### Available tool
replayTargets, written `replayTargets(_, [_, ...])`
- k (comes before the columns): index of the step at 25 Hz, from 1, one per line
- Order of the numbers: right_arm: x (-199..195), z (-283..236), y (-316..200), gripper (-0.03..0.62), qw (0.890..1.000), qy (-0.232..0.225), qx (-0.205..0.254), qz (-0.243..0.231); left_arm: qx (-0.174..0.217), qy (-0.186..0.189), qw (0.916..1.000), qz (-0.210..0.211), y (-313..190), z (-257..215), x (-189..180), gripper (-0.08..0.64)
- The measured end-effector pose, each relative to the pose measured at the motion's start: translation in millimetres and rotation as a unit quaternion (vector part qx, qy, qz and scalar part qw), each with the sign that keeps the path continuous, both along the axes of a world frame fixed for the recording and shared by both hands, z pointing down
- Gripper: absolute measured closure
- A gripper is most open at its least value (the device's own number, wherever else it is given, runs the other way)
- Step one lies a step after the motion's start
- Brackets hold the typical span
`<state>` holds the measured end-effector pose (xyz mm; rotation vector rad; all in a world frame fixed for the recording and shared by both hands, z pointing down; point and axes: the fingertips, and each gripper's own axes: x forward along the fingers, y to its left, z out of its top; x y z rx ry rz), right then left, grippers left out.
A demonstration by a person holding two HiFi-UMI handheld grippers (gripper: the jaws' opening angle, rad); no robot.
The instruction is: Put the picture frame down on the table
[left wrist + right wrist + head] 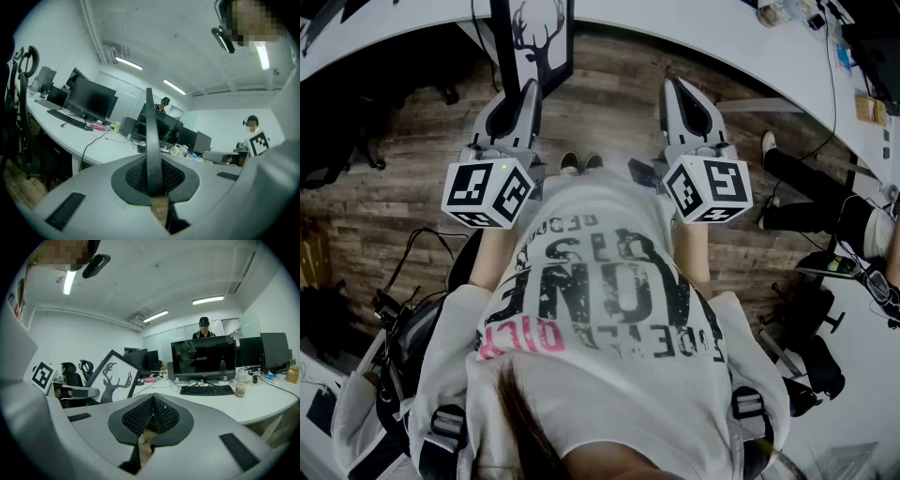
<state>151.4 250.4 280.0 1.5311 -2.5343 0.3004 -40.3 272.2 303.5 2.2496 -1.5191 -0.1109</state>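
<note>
Left tongs pinch the picture frame by its edge, upright, short of the counter. Right tongs pressed together, empty. Carrying step, likely; next: reach forward, lower frame onto counter.

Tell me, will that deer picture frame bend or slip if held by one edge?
Probably stiff: the picture frame stands straight in the left gripper. Likely light, since one pinch carries it. It might pivot or slip, held so narrowly.
</note>
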Motion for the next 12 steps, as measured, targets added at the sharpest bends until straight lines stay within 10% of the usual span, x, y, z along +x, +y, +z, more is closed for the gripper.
replayTargets(12, [6.2,1.8,-4.8,0.592,1.0,0.005,0.002,0.005,0.001,0.003,1.0,-0.001,-2.9,1.5,-0.7,0.541])
